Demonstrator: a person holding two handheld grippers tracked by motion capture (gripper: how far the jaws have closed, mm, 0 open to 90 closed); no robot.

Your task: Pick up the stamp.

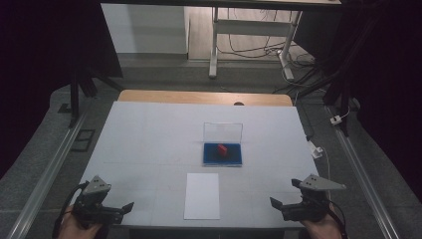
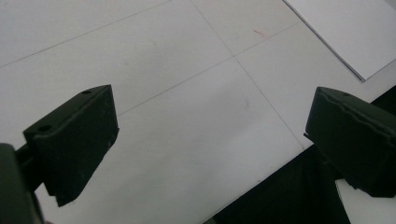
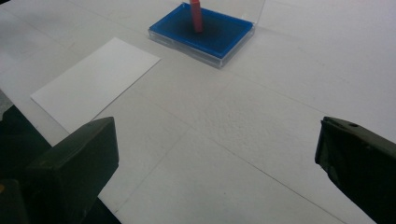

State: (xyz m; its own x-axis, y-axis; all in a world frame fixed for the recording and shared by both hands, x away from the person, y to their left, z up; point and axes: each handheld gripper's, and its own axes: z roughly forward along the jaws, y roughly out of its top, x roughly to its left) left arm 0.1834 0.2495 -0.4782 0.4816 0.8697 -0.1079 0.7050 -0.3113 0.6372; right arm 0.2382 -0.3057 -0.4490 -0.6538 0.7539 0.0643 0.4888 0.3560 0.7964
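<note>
Two grippers wait at the bottom of the high view, and between and above them lies everything we have to work with, so we take it from the biggest thing down. The white table [image 1: 149, 144] spreads across the middle of the frame, its bare surface marked by faint grid lines. On it, low and centre, lies a white sheet of paper [image 1: 202, 195], flat and squared to the table's edge, which we judge to be the spot laid ready for the work. Just above the sheet, at the frame's centre, sits the clear case [image 1: 222, 147] with its blue base; its transparent lid stands upright at the back, likely left open so the contents can be reached from our side. On the blue base rests the small red block [image 1: 222, 149]; in the right gripper view it appears at the top centre, tilted. Our left gripper [image 1: 128, 207] sits at the lower left of the high view and our right gripper [image 1: 275, 204] at the lower right, both well apart from the case. Each has its jaws spread wide with nothing between them, we suppose in readiness to reach for the block.
</note>
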